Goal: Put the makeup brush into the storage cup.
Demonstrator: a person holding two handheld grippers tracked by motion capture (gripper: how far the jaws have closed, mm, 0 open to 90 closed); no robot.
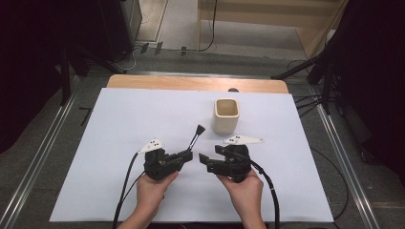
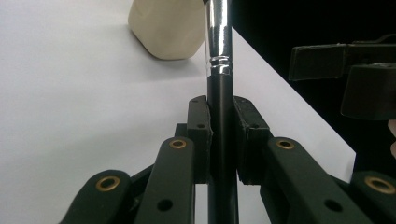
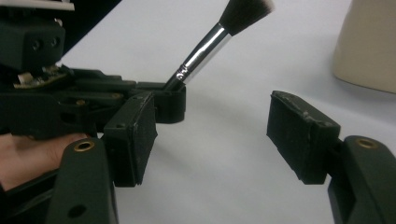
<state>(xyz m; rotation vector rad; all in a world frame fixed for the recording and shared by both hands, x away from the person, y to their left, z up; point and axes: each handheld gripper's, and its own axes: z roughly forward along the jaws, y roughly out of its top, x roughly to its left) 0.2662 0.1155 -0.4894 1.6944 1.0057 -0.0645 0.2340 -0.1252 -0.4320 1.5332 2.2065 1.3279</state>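
The makeup brush (image 1: 195, 137) is clamped by its dark handle between the jaws of the left gripper (image 1: 187, 155), its long axis slanting up and toward the far right, bristles uppermost and aimed at the cream cup (image 1: 225, 115) standing farther off on the white table (image 1: 119, 143). The right gripper (image 1: 204, 160) is held just right of the left one, jaws spread wide on nothing. The left hand is judged nearer the brush, the right nearer the cup.
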